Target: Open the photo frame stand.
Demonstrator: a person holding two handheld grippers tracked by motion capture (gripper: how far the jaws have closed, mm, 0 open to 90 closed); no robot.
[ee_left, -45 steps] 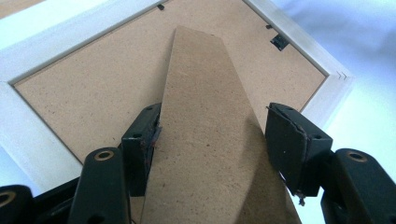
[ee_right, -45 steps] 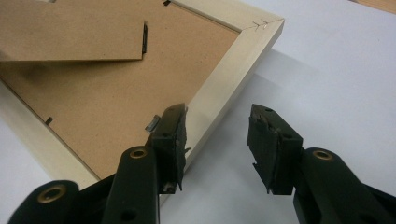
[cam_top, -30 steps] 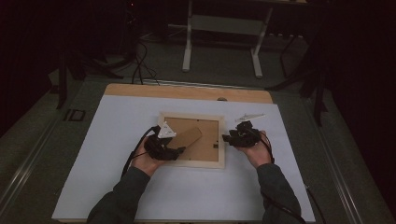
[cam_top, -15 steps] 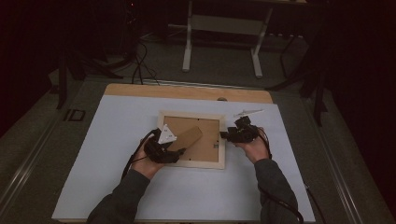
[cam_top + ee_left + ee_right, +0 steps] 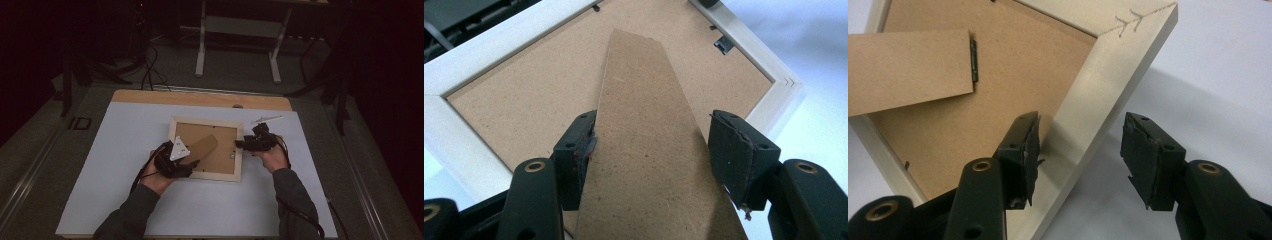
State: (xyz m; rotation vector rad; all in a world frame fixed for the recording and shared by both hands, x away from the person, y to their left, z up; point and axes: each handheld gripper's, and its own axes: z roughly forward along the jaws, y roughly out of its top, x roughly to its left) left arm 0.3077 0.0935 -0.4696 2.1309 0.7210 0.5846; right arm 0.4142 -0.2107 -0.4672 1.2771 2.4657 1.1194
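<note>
A pale wooden picture frame (image 5: 206, 121) lies face down on the white sheet, its brown backing board (image 5: 1013, 75) up. A cardboard easel stand (image 5: 205, 146) hinged to the backing rises toward my left gripper (image 5: 192, 162), which is shut on the stand's wide end (image 5: 644, 125), a pad at either edge. My right gripper (image 5: 240, 144) sits at the frame's right rail (image 5: 1108, 75). Its jaws have just been opening and straddle that rail without pressing, one over the backing and one over the sheet (image 5: 1080, 145).
The white sheet (image 5: 125, 150) covers most of the wooden table, whose bare edge (image 5: 200, 98) shows at the back. A small white strip (image 5: 267, 120) lies just beyond my right hand. Metal table legs (image 5: 201, 55) and cables stand on the dark floor behind.
My right hand has edged slightly left toward the frame's right rail. The left hand, the stand and the frame keep their places.
</note>
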